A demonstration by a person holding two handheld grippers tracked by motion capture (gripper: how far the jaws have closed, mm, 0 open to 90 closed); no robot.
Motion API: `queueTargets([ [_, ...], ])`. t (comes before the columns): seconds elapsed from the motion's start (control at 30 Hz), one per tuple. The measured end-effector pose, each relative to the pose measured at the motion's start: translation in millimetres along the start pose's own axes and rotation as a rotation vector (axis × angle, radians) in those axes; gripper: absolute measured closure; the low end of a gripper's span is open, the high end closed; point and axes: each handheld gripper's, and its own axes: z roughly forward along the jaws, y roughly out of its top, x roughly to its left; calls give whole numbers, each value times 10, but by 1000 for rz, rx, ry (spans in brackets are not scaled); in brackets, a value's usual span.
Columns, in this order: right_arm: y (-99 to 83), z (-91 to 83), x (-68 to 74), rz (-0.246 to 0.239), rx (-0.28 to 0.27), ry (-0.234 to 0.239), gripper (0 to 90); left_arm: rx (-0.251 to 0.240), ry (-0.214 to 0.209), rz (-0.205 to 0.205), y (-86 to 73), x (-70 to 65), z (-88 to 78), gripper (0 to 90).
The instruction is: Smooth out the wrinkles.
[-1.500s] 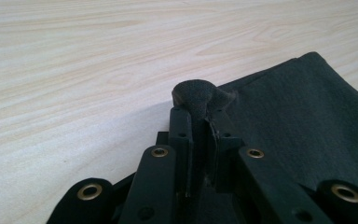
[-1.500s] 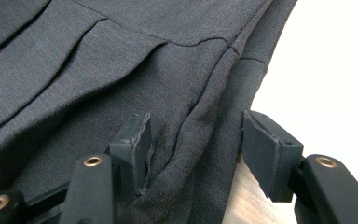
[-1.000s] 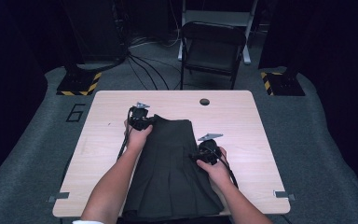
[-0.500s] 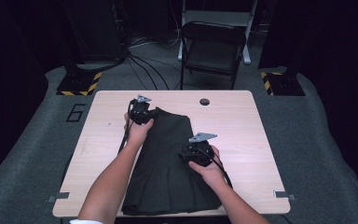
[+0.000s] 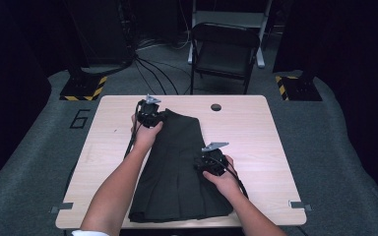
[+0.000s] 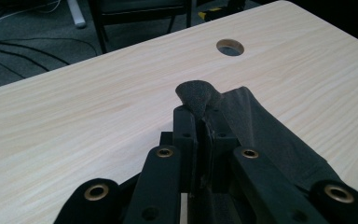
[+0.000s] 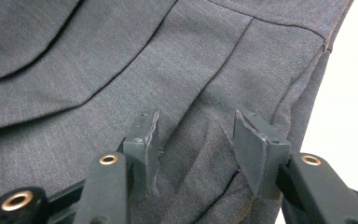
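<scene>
Left hand-held gripper (image 6: 200,135): jaws closed tight on a pinched corner of the dark grey skirt (image 5: 177,167), a small tuft of cloth bunched above the pads; seen at upper centre-left of the high view (image 5: 150,115), at the garment's far left corner. Right hand-held gripper (image 7: 198,149): jaws partly apart and just been closing, pleated cloth puckered between the pads, pads resting on the fabric without a clamp; placed at the garment's right edge in the high view (image 5: 211,162), near frame centre. Skirt spread flat over the middle of the surface (image 5: 256,128), narrow end far, hem near the front edge at lower centre. Round cable hole (image 5: 216,106) in the surface, beyond the skirt, well apart from both tools. Folding chair (image 5: 224,49) on the floor at upper centre. No containers noted.
</scene>
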Motion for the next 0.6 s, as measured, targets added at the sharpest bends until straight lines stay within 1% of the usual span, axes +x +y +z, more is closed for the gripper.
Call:
queueTargets([
  [0.07,-2,4,1,2,2,5,497,-7,-11,6,2,-22,-31,850],
  [0.1,-6,1,8,15,9,8,495,-11,-18,10,1,-33,-49,850],
  [0.23,-15,27,-2,3,1,9,490,-39,-51,17,-8,-89,-132,851],
  [0.27,-16,30,4,10,8,11,491,-42,-62,27,-7,-107,-161,851],
  [0.37,-22,46,14,12,7,9,491,-76,-103,37,-20,-169,-267,853],
  [0.47,-24,52,11,9,5,8,491,-100,-132,53,-45,-231,-370,855],
  [0.53,-25,54,15,11,5,6,491,-110,-149,57,-62,-254,-441,855],
  [0.57,-25,54,15,11,5,6,491,-118,-152,51,-73,-273,-470,855],
  [0.6,-26,55,17,10,5,5,491,-120,-159,58,-80,-284,-497,856],
])
